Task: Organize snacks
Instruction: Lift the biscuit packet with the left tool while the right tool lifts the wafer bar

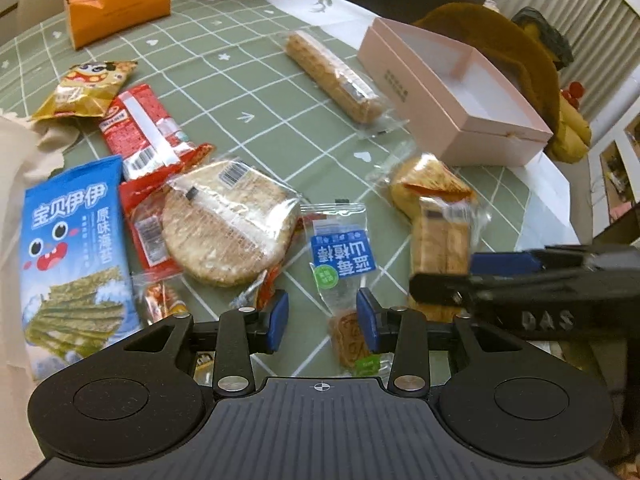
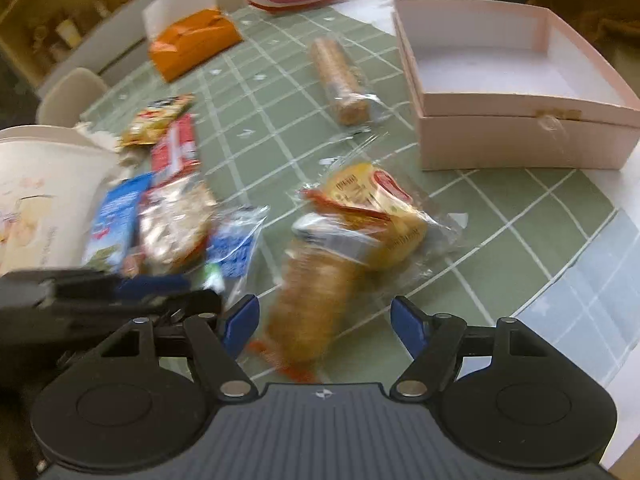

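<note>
Wrapped snacks lie scattered on a green checked tablecloth point(image 1: 260, 120). My left gripper point(image 1: 323, 320) stands open around the lower end of a clear hawthorn-stick packet with a blue label point(image 1: 342, 256); the packet lies close to the right pad, and the left pad is apart from it. My right gripper point(image 2: 324, 322) is open, straddling a blurred cracker sleeve point(image 2: 312, 300) without touching it. A yellow wrapped cake point(image 2: 376, 216) overlaps the sleeve's far end. The open pink box point(image 2: 520, 136) stands empty at the far right. Each gripper shows in the other's view: right gripper point(image 1: 444, 274), left gripper point(image 2: 196, 290).
At the left are a round rice cake point(image 1: 228, 224), a blue seaweed pack point(image 1: 76, 248), a red packet point(image 1: 140, 128) and a yellow bag point(image 1: 88, 88). A biscuit roll point(image 1: 332, 76) lies near the box. An orange tissue pack point(image 1: 116, 8) sits at the back. A white tub point(image 2: 40, 184) stands left.
</note>
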Tool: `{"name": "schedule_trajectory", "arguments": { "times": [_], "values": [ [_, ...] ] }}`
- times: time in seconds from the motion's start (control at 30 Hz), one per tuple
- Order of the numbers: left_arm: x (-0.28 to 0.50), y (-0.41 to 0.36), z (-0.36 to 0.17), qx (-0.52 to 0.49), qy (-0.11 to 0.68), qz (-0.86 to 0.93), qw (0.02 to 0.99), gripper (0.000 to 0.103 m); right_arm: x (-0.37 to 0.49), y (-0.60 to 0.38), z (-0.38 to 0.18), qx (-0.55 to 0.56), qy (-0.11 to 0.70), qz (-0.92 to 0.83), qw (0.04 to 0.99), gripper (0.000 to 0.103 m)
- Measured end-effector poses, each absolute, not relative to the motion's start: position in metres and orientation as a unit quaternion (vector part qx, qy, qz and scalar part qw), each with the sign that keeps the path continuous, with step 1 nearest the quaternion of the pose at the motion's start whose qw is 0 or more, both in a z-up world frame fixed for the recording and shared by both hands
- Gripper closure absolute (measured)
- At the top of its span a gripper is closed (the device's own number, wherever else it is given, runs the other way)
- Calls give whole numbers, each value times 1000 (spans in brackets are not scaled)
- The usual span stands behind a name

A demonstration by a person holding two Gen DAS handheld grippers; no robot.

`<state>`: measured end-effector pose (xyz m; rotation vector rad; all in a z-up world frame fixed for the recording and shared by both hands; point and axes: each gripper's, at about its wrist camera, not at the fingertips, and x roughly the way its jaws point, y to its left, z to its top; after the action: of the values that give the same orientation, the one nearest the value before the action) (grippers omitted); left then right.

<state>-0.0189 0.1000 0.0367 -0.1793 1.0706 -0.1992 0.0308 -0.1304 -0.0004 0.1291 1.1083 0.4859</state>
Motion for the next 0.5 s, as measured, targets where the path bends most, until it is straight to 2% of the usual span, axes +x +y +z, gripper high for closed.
{"name": "schedule_trajectory", "arguments": {
  "times": [0.37, 0.47, 0.5],
  "values": [
    [-21, 44, 31, -11, 508, -140, 850, 58, -1, -204, -10, -12, 508, 166, 845, 32],
    [-25, 30, 30, 17, 507, -161, 846, 56, -13, -214, -9, -30, 481, 171, 859, 27],
    [-28, 26, 30, 27, 507, -170, 844, 55, -18, -215, -6, -34, 467, 178, 865, 22]
  ]
}}
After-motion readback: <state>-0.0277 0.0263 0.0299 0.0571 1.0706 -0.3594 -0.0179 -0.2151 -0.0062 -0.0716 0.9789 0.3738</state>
